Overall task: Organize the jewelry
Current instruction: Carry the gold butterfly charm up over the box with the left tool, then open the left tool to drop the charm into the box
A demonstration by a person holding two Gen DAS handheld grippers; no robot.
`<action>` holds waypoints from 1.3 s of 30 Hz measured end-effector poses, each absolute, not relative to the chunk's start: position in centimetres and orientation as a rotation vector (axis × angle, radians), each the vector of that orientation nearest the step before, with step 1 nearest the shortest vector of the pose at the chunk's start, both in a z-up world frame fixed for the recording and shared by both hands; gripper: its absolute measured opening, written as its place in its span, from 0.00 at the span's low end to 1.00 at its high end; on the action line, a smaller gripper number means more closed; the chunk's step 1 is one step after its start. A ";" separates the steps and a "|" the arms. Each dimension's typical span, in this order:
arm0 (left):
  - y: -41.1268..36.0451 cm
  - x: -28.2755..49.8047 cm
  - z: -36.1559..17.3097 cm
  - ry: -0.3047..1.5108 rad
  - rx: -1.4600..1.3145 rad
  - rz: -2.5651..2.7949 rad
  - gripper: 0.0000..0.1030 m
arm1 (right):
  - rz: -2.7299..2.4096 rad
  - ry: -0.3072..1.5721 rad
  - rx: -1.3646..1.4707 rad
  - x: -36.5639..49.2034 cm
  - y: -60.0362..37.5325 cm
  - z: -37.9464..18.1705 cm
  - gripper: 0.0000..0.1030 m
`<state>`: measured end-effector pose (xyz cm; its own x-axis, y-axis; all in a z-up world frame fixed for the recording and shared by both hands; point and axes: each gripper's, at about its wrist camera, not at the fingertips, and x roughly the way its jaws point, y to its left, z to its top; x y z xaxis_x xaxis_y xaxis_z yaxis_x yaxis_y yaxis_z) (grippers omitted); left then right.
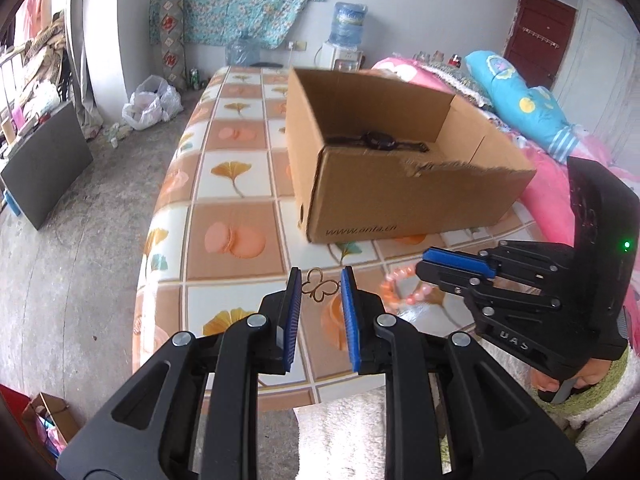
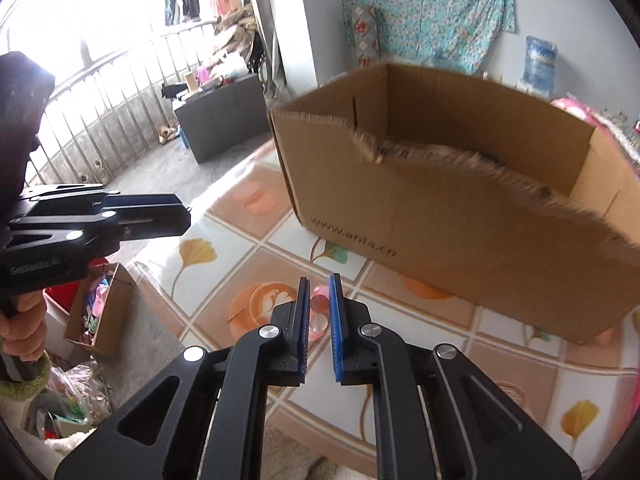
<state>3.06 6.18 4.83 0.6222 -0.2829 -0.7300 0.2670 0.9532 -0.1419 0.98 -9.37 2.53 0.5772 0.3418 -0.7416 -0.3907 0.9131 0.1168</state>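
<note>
The big cardboard box (image 1: 400, 168) stands on the tiled tablecloth (image 1: 232, 184) and blocks the way ahead. Its top is open, so a gripper can go in from above. The near wall is torn low, an easy way over. To the left of the box the cloth is bare. The right gripper (image 1: 424, 266) is close to the left gripper (image 1: 320, 286), leaving little room between them.

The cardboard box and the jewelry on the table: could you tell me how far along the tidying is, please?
Done: a dark watch already lies in the cardboard box. In hand: the left tool pinches a gold butterfly piece, and the right tool pinches a pink bead bracelet. Left: both pieces are not yet in the box.
</note>
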 end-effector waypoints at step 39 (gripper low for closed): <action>-7.3 22.8 2.4 1.322 0.128 -0.656 0.19 | 0.389 1.154 -0.171 23.7 -23.0 4.4 0.10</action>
<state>22.83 -7.34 2.36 0.0964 -0.3710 -0.9236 0.5113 0.8146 -0.2738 23.75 -22.96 4.39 0.3472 0.2114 -0.9137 -0.3850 0.9205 0.0667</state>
